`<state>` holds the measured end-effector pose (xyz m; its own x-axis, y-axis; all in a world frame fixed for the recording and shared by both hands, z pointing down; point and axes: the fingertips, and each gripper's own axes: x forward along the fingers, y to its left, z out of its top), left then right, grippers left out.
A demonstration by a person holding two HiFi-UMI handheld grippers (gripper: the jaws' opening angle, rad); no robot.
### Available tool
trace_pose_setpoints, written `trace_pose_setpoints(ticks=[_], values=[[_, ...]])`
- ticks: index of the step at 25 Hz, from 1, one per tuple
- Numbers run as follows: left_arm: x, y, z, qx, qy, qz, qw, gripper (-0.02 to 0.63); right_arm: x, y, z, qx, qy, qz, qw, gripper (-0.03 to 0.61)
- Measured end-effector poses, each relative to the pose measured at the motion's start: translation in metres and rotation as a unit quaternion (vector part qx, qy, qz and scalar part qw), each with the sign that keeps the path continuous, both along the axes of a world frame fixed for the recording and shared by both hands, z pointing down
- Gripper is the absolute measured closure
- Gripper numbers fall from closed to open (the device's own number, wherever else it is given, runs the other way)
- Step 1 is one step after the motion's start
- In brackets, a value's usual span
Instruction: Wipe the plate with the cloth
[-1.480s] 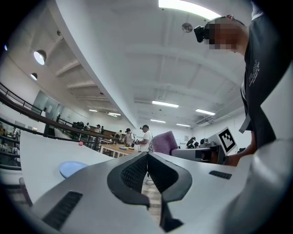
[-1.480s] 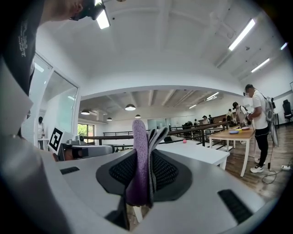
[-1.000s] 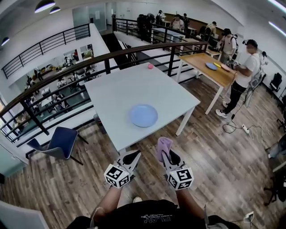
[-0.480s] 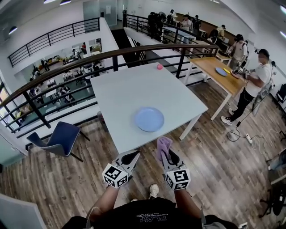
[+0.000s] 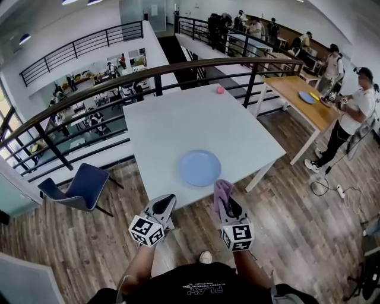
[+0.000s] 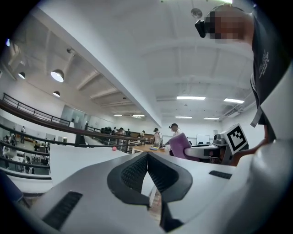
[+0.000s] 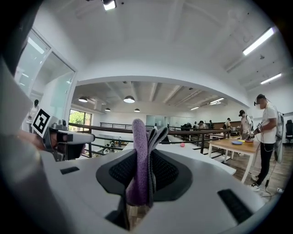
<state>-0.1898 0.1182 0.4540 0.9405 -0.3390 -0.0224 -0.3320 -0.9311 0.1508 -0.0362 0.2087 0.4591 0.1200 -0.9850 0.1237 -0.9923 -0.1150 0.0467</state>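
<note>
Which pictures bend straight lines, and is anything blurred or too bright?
Head view: strong wide-angle bending, the railing curves like a bow; light is even, the plate on the table is sharp. Left gripper view: black corners ring the picture; far people look small and soft. Right gripper view: same round frame; the cloth is sharp, the ceiling lamp burns white.

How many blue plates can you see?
2. One plate lies on the white table near its front edge; a second plate on the wooden table at right. Distant tables may hide more.
</note>
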Motion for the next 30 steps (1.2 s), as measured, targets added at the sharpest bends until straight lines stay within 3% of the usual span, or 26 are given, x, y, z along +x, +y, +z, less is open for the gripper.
trace_pose_setpoints(ticks=[7, 18, 30], values=[[0.052, -0.021, 0.01, 0.004, -0.017, -0.006, 0.9998, 0.601, 0.047, -0.023, 0.006, 0.004, -0.01, -0.027, 1.0, 0.48], [0.099, -0.042, 0.022, -0.007, -0.032, -0.038, 0.9987, 0.601, 0.101, -0.045, 0.018, -0.005, -0.02, -0.059, 0.998, 0.48], [0.099, -0.079, 0.04, -0.02, -0.054, -0.087, 0.9945, 0.601, 0.115, -0.084, 0.027, -0.004, -0.039, -0.102, 0.994, 0.48]])
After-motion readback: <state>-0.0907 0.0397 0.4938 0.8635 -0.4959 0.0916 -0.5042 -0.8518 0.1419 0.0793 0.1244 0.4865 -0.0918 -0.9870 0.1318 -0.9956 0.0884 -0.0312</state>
